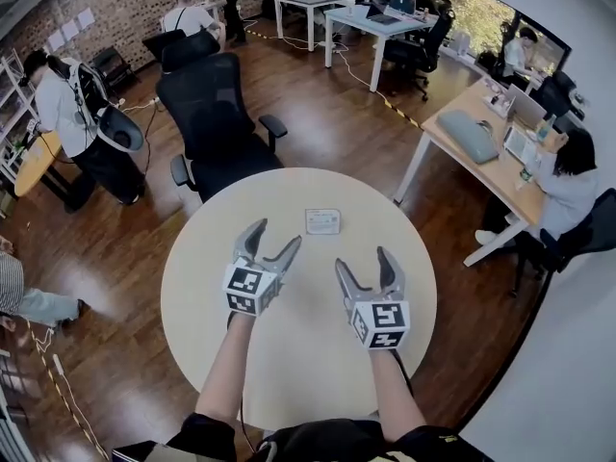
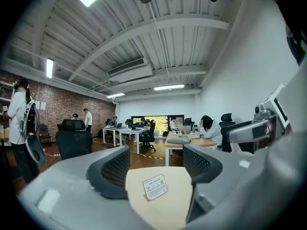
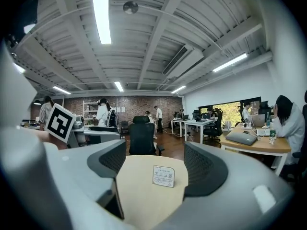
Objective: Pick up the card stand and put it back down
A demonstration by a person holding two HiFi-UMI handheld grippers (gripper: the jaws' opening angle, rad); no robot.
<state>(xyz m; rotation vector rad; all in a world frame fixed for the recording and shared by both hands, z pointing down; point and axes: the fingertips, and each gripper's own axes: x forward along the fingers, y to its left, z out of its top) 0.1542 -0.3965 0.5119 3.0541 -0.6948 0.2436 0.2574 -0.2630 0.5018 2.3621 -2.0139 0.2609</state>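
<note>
A small white card stand [image 1: 322,221] stands upright on the round cream table [image 1: 212,258], towards its far side. My left gripper [image 1: 271,240] hovers near the table's middle, open, a short way left and short of the stand. My right gripper [image 1: 366,263] is beside it, also open and empty. Through the left gripper view the stand [image 2: 155,187] shows between the two jaws, well ahead of them. From the right gripper view the card stand [image 3: 163,176] likewise sits ahead between the jaws, untouched.
A black office chair [image 1: 214,114] stands just beyond the table's far edge. A wooden desk [image 1: 491,157] with a seated person is at the right. Other desks and people are farther back on the wooden floor.
</note>
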